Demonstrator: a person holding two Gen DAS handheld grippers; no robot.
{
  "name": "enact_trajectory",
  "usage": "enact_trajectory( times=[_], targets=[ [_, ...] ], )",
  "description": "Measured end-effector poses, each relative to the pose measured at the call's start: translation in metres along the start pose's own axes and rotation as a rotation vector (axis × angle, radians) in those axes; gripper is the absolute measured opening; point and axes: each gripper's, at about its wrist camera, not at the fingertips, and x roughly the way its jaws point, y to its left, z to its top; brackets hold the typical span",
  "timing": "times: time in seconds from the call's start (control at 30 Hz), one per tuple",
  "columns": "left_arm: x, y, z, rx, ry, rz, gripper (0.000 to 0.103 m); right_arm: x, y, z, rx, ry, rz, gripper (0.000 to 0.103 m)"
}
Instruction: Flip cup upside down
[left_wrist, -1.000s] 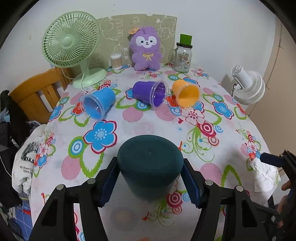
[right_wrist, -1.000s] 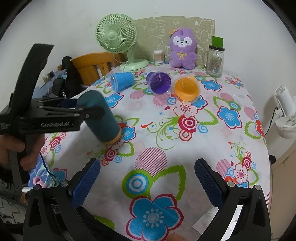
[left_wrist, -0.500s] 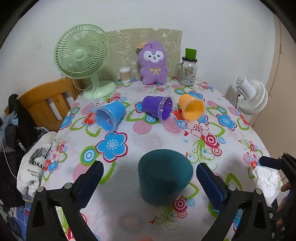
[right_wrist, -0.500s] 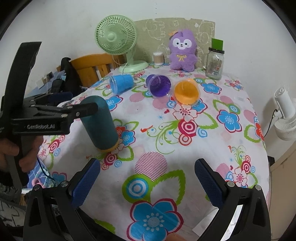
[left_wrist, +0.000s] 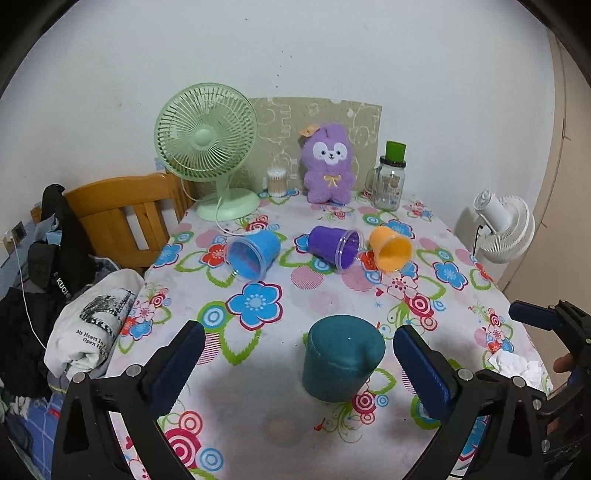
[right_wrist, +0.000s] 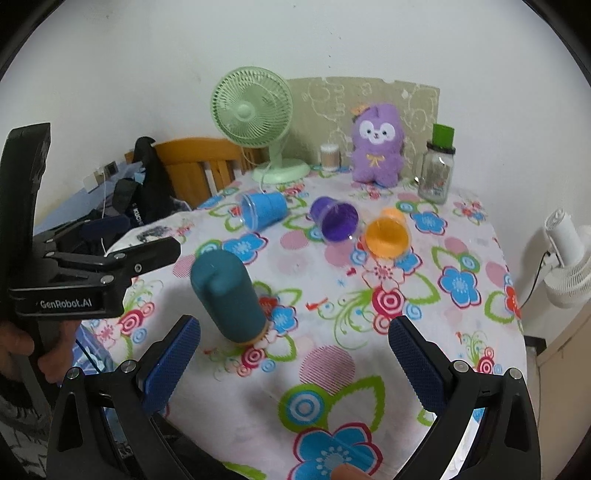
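A dark teal cup (left_wrist: 341, 356) stands upside down on the flowered tablecloth; it also shows in the right wrist view (right_wrist: 229, 295). My left gripper (left_wrist: 297, 363) is open, its blue pads wide on either side of the cup and pulled back from it. My right gripper (right_wrist: 293, 363) is open and empty over the table's near edge. A blue cup (left_wrist: 253, 254), a purple cup (left_wrist: 334, 245) and an orange cup (left_wrist: 389, 249) lie on their sides farther back.
At the back stand a green fan (left_wrist: 210, 147), a purple plush toy (left_wrist: 328, 166), a glass jar with a green lid (left_wrist: 389, 181) and a swab pot (left_wrist: 276, 181). A wooden chair (left_wrist: 122, 218) with clothes is left. A white fan (left_wrist: 504, 229) is right.
My left gripper has let go of the teal cup, opened wide and drawn back. The cup now stands alone upside down. The right gripper has barely moved.
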Motion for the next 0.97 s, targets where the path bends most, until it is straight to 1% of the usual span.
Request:
enact_trajectory(
  times=[0.23,0.33,0.4,0.47,0.6,0.97],
  targets=[
    [-0.015,0.006,0.001,-0.017,-0.026,0.012,0.103,-0.009,0.007,0.007,0.004,-0.025,-0.006,0.103],
    [-0.023,0.009,0.002,-0.035,-0.058,0.018,0.103,-0.016,0.009,0.012,0.010,-0.055,-0.033,0.103],
    [-0.029,0.011,0.003,-0.052,-0.091,0.031,0.103,-0.022,0.009,0.015,0.024,-0.080,-0.040,0.103],
    [-0.033,0.012,0.003,-0.061,-0.103,0.026,0.103,-0.026,0.009,0.017,0.032,-0.097,-0.037,0.103],
    [-0.033,0.012,0.004,-0.062,-0.104,0.023,0.103,-0.031,0.011,0.021,0.031,-0.115,-0.046,0.103],
    [-0.033,0.014,0.004,-0.057,-0.108,0.030,0.103,-0.027,0.015,0.021,0.023,-0.109,-0.035,0.103]
  ],
)
